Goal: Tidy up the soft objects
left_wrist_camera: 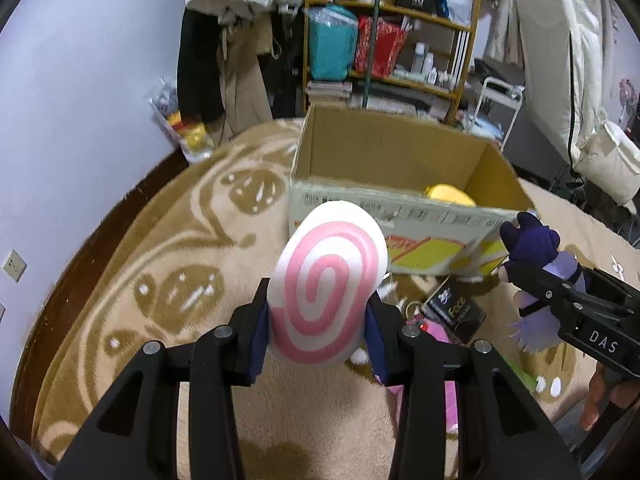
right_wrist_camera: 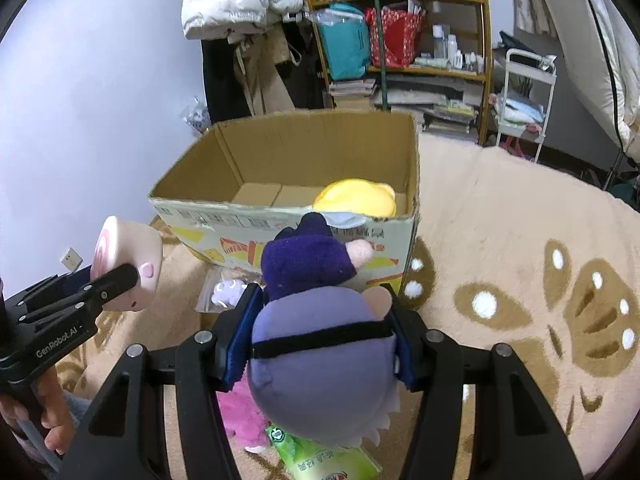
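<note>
Clenched between the blue pads of the left gripper (left_wrist_camera: 318, 334) is a pink-and-white swirl plush (left_wrist_camera: 328, 284), its spiral face turned toward the lens and its body standing up out of the jaws. Ahead of this gripper, slightly to its right, stands an open cardboard box (left_wrist_camera: 400, 216) on a beige carpet with brown pattern (left_wrist_camera: 180, 280); a yellow plush (left_wrist_camera: 450, 195) lies inside the box at its right end. The right gripper (right_wrist_camera: 320, 340) is likewise closed, grasping a purple plush doll (right_wrist_camera: 316, 344) around its lavender body, the dark purple part pointing forward toward the box's near wall. Seen from the left wrist, this doll is held to the right of the left gripper, near the box's front right corner. Below and between the two grippers, on the carpet, lie a pink plush item (right_wrist_camera: 240, 412), a green packet (right_wrist_camera: 328, 456) and a small black box (left_wrist_camera: 454, 312). Just ahead of the right gripper's left finger, a small lavender item in clear wrap (right_wrist_camera: 228, 292) rests against the box's base. A wooden shelf (right_wrist_camera: 404, 28) stands well beyond the box.
</note>
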The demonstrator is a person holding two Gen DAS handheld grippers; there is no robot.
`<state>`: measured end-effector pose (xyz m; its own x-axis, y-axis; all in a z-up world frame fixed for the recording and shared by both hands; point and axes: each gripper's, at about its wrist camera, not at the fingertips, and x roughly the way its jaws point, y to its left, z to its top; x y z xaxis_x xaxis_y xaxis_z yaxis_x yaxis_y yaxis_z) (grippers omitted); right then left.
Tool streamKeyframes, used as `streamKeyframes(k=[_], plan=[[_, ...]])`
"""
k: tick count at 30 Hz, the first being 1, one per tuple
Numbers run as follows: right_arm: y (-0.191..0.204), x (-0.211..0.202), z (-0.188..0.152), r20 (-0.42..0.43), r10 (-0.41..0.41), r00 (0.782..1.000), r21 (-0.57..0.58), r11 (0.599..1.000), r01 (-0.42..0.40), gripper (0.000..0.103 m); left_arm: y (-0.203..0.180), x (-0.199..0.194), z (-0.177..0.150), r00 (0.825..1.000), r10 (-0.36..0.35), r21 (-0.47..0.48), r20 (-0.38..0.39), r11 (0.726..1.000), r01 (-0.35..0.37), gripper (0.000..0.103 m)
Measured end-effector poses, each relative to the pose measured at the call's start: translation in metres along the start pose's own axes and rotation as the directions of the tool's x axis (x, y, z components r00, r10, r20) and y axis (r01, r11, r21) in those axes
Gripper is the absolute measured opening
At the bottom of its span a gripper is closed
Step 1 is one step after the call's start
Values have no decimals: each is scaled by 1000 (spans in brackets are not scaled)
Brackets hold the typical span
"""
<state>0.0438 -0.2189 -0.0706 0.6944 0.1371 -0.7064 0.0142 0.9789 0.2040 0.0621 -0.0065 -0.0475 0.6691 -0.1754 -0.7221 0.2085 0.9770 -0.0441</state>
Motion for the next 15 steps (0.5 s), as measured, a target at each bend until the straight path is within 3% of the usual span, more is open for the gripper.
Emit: streamKeyframes(k=[7,15], plan=[[4,-34,6,129,-11,992,-10,1000,13,61,-9,-27,6,990,7,32,139,999,-12,40],[5,-62,15,265,-71,962,-4,997,75,61,-12,-45,9,971,19,8,238,1000,-22,40]])
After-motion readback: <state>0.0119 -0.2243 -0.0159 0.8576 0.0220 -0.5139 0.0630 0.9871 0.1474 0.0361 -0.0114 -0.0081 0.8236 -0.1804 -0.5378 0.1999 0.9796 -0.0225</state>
